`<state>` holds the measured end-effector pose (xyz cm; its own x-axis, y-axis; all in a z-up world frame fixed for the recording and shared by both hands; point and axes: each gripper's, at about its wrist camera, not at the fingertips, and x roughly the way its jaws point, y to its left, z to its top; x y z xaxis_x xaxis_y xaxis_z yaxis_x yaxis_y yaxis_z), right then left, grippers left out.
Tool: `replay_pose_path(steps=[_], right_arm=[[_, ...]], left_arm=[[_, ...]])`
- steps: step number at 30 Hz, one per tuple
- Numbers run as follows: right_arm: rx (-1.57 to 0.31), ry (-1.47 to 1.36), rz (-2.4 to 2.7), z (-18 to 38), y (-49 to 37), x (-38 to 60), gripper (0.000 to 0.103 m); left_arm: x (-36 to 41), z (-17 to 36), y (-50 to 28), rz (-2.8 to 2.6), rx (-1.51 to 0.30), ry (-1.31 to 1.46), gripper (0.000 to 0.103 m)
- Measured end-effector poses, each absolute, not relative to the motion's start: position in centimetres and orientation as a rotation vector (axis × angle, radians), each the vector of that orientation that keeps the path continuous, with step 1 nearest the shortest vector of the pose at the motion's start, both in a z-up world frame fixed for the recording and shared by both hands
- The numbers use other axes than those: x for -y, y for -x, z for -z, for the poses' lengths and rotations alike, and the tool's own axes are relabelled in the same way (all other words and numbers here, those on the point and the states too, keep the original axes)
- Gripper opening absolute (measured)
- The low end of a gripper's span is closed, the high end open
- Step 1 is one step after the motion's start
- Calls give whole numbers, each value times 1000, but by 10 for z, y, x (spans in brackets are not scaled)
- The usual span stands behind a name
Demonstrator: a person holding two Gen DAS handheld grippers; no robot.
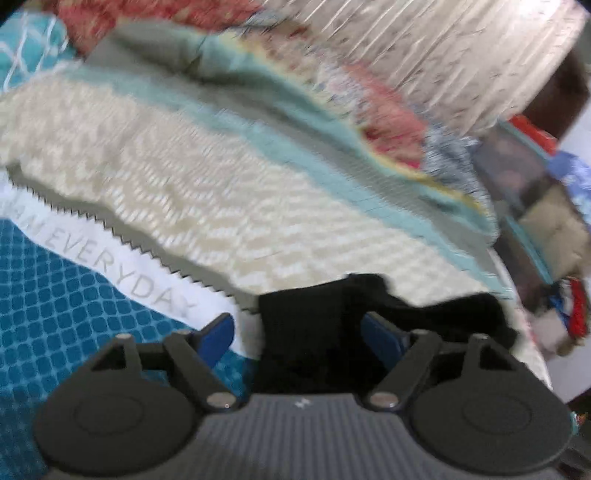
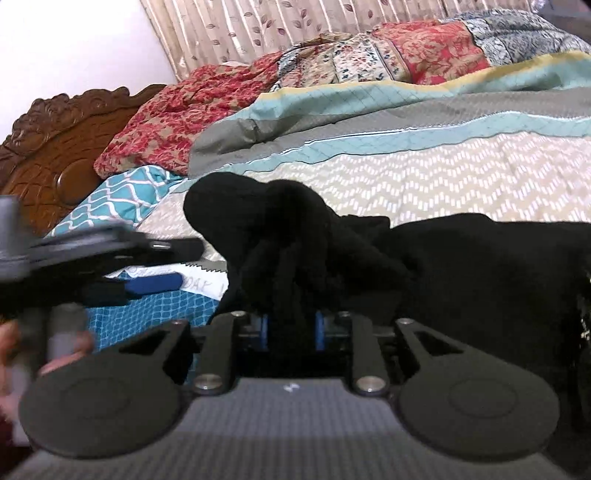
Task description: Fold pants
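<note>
The black pants lie crumpled on a cream zigzag quilt. My right gripper is shut on a bunched fold of them, which rises in a dark lump just ahead of the blue pads. In the blurred left wrist view, my left gripper stands open over the pants' edge. Black cloth lies between its fingers, with a gap between it and the left pad. In the right wrist view the left gripper shows blurred at the left, held by a hand.
A teal patterned sheet with a white printed strip lies at the near left. Red floral bedding is heaped at the back, a carved wooden headboard stands left, and a leaf-print curtain hangs behind. Clutter lies off the bed's right edge.
</note>
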<state>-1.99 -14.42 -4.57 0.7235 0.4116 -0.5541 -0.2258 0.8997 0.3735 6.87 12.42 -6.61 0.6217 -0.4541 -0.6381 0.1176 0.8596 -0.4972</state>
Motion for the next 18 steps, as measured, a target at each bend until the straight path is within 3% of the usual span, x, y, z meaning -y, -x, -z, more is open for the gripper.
replay_pose_path(steps=[2,4,5,6,8,9,10,14,17,18], right_arm=[[-663,-288,-354,43,24,144,32],[-650,-277,-331,40,34,148,42],[-639,-274,-317,37,33,150,45],[-630,-272,-308,36,34,151,45],[-626,-272,-306,39,35,154,41],[-632,-271,-315,39,33,154,26],[-637,-270,-323,38,33,152,22],[-573,-243,-421,27,42,127,24],[-594,-171,-582,32,47,87,45],[-620,-120,-623,38,48,73,62]], left_arm=[[-118,80,-86,395,-889,463,71],[-109,89,-99,418,-918,456,67],[-105,93,-102,407,-916,436,41],[-102,95,-106,391,-921,414,27],[-113,96,-102,378,-912,485,16],[-124,89,-92,390,-877,544,16],[-133,79,-82,398,-835,576,16],[-178,45,-15,422,-640,707,16],[-197,57,24,345,-644,750,16],[-199,69,30,309,-688,754,16]])
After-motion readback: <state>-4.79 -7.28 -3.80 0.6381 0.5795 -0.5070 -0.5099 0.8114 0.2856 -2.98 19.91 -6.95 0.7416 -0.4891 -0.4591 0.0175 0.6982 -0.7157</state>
